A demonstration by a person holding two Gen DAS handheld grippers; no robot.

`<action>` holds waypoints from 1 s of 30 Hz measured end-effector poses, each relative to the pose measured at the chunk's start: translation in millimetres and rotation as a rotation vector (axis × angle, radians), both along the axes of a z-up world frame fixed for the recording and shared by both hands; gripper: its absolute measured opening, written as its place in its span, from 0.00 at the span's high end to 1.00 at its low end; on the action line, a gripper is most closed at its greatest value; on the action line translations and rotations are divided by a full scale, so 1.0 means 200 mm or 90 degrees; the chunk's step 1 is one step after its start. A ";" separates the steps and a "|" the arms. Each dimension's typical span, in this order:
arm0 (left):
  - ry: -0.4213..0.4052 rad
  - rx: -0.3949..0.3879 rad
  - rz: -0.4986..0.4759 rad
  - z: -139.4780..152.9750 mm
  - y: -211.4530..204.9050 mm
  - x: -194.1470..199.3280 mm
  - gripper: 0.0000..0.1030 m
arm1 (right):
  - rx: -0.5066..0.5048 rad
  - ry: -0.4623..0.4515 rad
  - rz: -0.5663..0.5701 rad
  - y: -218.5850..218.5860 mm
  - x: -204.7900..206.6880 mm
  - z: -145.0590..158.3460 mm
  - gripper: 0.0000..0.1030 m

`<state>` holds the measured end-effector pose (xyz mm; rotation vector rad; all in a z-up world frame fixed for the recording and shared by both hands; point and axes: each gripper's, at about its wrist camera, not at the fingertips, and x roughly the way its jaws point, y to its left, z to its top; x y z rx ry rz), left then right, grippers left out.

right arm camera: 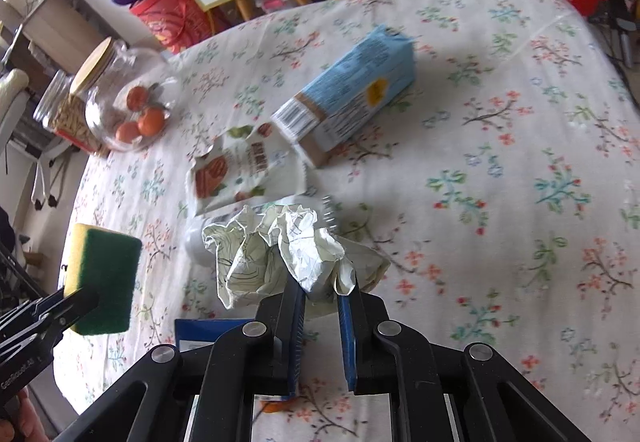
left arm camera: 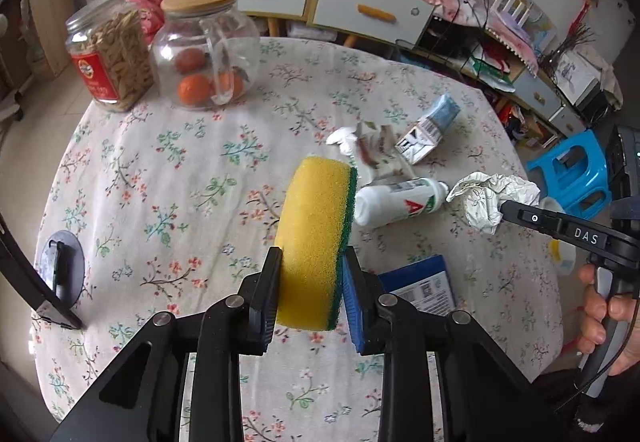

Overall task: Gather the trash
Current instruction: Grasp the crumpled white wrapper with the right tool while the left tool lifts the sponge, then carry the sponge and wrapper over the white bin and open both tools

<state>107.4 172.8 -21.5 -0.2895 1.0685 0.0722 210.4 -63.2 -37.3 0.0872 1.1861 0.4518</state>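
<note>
Pickup step: the left gripper (left arm camera: 310, 282) clamps the sponge (left arm camera: 316, 238); the right gripper (right arm camera: 320, 292) pinches the crumpled paper (right arm camera: 280, 254) above the tablecloth (right arm camera: 500, 162). Next, presumably: carry both to a bin, none visible.

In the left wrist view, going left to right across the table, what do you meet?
Jar of dried snacks → glass jar with oranges → yellow-green sponge held in the left tool → white bottle lying on its side → crumpled paper gripped by the right tool.
</note>
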 end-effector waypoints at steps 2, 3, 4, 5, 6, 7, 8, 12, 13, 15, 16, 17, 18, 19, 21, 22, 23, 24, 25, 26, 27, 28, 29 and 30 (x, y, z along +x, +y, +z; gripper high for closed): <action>-0.004 -0.002 -0.010 0.01 -0.04 0.02 0.71 | 0.001 -0.003 -0.012 -0.05 0.01 0.02 0.86; -0.006 -0.003 -0.016 0.02 -0.07 0.03 0.71 | 0.002 -0.004 -0.019 -0.09 0.01 0.03 0.86; -0.008 -0.003 -0.020 0.01 -0.09 0.03 0.71 | 0.002 -0.005 -0.026 -0.12 0.02 0.03 0.86; -0.010 -0.005 -0.025 0.02 -0.12 0.04 0.71 | 0.002 -0.006 -0.031 -0.14 0.02 0.04 0.86; -0.011 -0.007 -0.030 0.03 -0.13 0.05 0.71 | 0.002 -0.008 -0.039 -0.18 0.02 0.05 0.86; -0.012 -0.008 -0.035 0.03 -0.15 0.05 0.71 | 0.003 -0.010 -0.047 -0.22 0.03 0.06 0.86; -0.014 -0.009 -0.040 0.04 -0.17 0.06 0.71 | 0.003 -0.011 -0.054 -0.25 0.03 0.07 0.86; -0.021 -0.014 -0.059 0.06 -0.27 0.09 0.71 | 0.001 -0.018 -0.092 -0.44 0.04 0.11 0.86; -0.022 -0.015 -0.063 0.06 -0.29 0.10 0.71 | 0.000 -0.019 -0.099 -0.47 0.04 0.11 0.86; -0.026 -0.021 -0.072 0.07 -0.35 0.12 0.71 | -0.001 -0.021 -0.121 -0.58 0.04 0.13 0.86; -0.027 -0.023 -0.075 0.08 -0.37 0.12 0.71 | -0.001 -0.022 -0.137 -0.65 0.04 0.14 0.86; -0.029 -0.027 -0.081 0.08 -0.40 0.13 0.71 | -0.001 -0.023 -0.146 -0.69 0.04 0.15 0.86; -0.030 -0.031 -0.087 0.08 -0.44 0.14 0.71 | -0.001 -0.024 -0.160 -0.75 0.03 0.15 0.85; -0.032 -0.034 -0.093 0.08 -0.48 0.15 0.71 | 0.001 -0.024 -0.181 -0.83 0.03 0.16 0.85; -0.032 -0.039 -0.105 0.08 -0.55 0.17 0.71 | 0.004 -0.022 -0.209 -0.95 0.04 0.17 0.85; -0.032 -0.042 -0.111 0.08 -0.58 0.18 0.71 | 0.005 -0.020 -0.229 -1.02 0.03 0.17 0.85; -0.032 -0.047 -0.117 0.08 -0.62 0.19 0.71 | 0.006 -0.020 -0.246 -1.09 0.03 0.18 0.85; -0.031 -0.053 -0.125 0.08 -0.67 0.20 0.71 | 0.007 -0.019 -0.264 -1.15 0.03 0.18 0.85; -0.030 -0.057 -0.129 0.08 -0.70 0.21 0.71 | 0.007 -0.018 -0.283 -1.22 0.02 0.18 0.85; -0.031 -0.061 -0.136 0.08 -0.74 0.22 0.71 | 0.008 -0.017 -0.300 -1.29 0.02 0.18 0.85; -0.031 -0.064 -0.144 0.08 -0.80 0.24 0.71 | 0.008 -0.016 -0.316 -1.35 0.01 0.18 0.84; -0.032 -0.064 -0.150 0.08 -0.83 0.25 0.71 | 0.006 -0.014 -0.333 -1.41 0.00 0.18 0.84; -0.033 -0.064 -0.156 0.08 -0.87 0.26 0.71 | 0.003 -0.012 -0.347 -1.47 -0.01 0.17 0.84; -0.034 -0.065 -0.165 0.07 -0.93 0.28 0.71 | -0.001 -0.010 -0.359 -1.51 -0.01 0.17 0.83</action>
